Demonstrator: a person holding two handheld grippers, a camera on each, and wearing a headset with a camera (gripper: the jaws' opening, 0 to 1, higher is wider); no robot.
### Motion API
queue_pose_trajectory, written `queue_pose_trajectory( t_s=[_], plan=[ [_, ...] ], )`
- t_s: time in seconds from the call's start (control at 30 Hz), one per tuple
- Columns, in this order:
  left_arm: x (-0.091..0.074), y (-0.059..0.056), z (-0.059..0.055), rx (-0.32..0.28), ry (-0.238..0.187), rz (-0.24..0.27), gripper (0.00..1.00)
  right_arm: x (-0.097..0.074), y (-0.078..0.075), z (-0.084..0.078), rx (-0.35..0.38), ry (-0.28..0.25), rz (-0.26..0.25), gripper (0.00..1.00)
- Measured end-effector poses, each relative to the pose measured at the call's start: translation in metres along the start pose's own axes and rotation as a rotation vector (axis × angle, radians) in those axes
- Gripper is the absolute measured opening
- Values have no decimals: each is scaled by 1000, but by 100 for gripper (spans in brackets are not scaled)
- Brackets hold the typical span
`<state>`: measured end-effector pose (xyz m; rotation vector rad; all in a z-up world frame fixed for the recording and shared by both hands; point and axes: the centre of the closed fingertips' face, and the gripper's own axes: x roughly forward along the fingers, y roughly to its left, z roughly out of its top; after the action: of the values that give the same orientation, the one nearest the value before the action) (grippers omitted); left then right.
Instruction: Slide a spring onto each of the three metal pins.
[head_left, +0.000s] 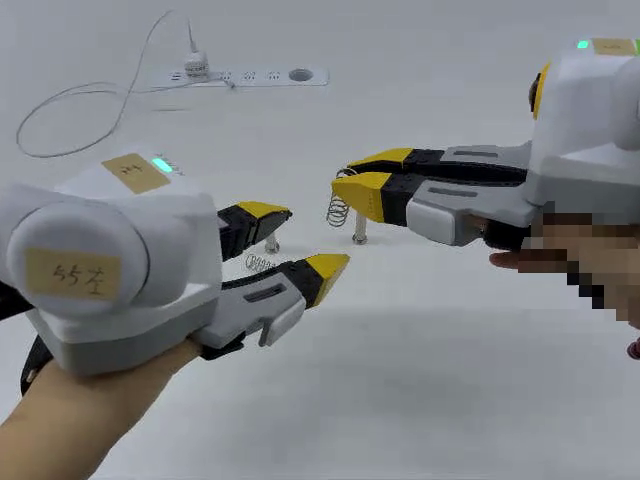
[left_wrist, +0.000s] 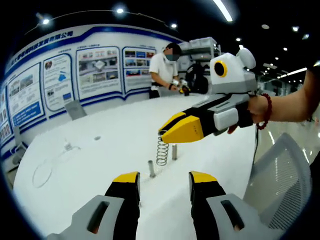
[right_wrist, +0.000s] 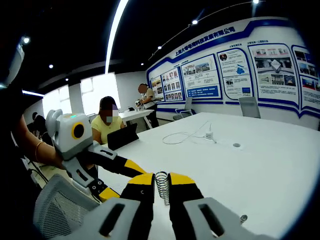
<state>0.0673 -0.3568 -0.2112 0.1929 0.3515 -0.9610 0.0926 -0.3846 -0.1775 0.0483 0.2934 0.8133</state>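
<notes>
The right gripper (right_wrist: 161, 176) was clamped on a spring (head_left: 338, 210), whose top was hidden between the jaws, just left of a standing pin (head_left: 360, 232). Further left of that pin, the left gripper (head_left: 300, 240), jaws apart, half-hid a second pin (head_left: 271, 242) and a loose spring (head_left: 258, 263).

Bright, even ceiling lighting, soft shadows on the white table (head_left: 420, 380); gripper views bend at the edges.

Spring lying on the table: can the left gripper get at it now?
Probably yes: the left gripper is open and the spring lies about between its jaws, a pin close beside it.
</notes>
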Motion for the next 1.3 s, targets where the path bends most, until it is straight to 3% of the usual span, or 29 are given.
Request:
queue_pose_trajectory(
  t_s=[0.33, 0.9, 1.03, 1.3],
  plan=[
    [-5, 5, -2, -59, -25, 17, 58, -2, -21, 2, 13, 1, -71, 11],
    [-9, 14, -3, -69, -62, 56, 93, 9, -61, -12, 24, 32, -159, 11],
    [-10, 16, -4, -74, -66, 58, 99, 13, -67, -18, 30, 46, -174, 11],
    [-10, 19, -8, -68, -65, 56, 100, 22, -74, -28, 37, 68, -179, 11]
  ],
)
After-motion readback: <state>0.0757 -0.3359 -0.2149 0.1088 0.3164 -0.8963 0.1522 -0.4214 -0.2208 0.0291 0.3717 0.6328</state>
